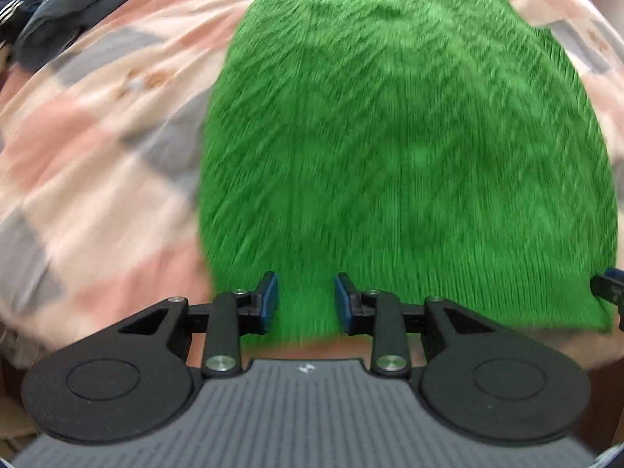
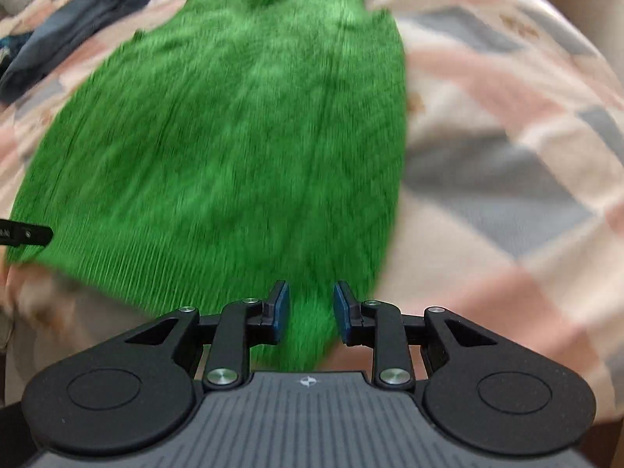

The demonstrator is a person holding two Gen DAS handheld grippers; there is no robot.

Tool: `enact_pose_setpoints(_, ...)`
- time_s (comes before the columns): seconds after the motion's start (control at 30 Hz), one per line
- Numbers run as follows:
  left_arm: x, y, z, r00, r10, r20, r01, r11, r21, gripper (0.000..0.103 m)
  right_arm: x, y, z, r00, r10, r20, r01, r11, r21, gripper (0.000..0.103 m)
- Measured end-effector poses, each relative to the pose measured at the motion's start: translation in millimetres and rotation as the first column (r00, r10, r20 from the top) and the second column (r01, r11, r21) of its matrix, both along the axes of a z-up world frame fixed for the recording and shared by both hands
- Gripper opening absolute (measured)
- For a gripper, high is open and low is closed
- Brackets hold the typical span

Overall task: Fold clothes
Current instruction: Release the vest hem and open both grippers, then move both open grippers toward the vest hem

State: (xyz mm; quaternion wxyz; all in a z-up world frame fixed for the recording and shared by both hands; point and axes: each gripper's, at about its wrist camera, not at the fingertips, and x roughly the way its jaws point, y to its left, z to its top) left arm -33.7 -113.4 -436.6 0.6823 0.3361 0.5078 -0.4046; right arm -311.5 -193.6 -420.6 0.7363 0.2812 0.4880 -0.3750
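green sweater (image 1: 390,148) flat on bedspread (image 1: 97,148), hem between left gripper (image 1: 306,300) fingers.

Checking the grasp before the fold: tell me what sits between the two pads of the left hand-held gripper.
Green sweater hem fabric fills the gap between the left hand-held gripper pads, which stand apart, in the left wrist view.

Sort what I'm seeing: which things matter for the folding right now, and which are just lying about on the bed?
In the job:
green knit sweater, spread flat
left gripper, open at the hem
right gripper, open at the hem

Lying about:
dark blue garment, bunched at the far left
patchwork bedcover underneath
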Motion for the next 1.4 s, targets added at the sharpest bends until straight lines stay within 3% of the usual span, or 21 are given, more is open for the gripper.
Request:
enact_pose_setpoints(0.07, -12, 10, 19, 1.000, 0.000, 0.010, 0.000, 0.999, 0.033, 0.028, -8, 9, 18, 1.000, -0.008, 0.016, 0.007, 1.000, 0.017, 0.029)
enact_pose_setpoints(0.13, -26, 20, 45, 1.000, -0.002, 0.014, 0.001, 1.000, 0.024, 0.037, -17, 15, 46, 0.997, -0.024, 0.069, 0.024, 1.000, 0.009, 0.034)
enact_pose_setpoints(0.27, -54, 40, 107, 1.000, 0.002, 0.023, -0.001, 0.998, -0.067, 0.045, -31, 26, 106, 0.981, -0.061, 0.183, 0.064, 0.998, -0.010, 0.054)
enact_pose_setpoints(0.4, -75, 51, 156, 0.996, -0.005, 0.086, 0.015, 0.993, -0.119, 0.057, -37, 32, 150, 0.971, -0.066, 0.229, 0.073, 0.997, -0.024, 0.072)
enact_pose_setpoints(0.53, -91, 61, 186, 0.988, -0.020, 0.152, 0.042, 0.989, -0.142, 0.058, -45, 47, 170, 0.968, -0.074, 0.240, 0.080, 0.997, -0.015, 0.077)
enact_pose_setpoints(0.67, -106, 78, 213, 0.989, -0.027, 0.147, 0.052, 0.984, -0.170, 0.063, -54, 68, 183, 0.965, -0.085, 0.250, 0.078, 0.996, 0.040, 0.081)
enact_pose_setpoints(1.0, -119, 105, 242, 0.987, -0.067, 0.143, 0.091, 0.982, -0.167, 0.065, -57, 112, 206, 0.967, -0.070, 0.244, 0.061, 0.997, 0.044, 0.094)
enact_pose_setpoints(1.4, -120, 114, 247, 0.986, -0.088, 0.143, 0.111, 0.980, -0.166, 0.067, -51, 118, 216, 0.971, -0.073, 0.228, 0.071, 0.997, 0.015, 0.097)
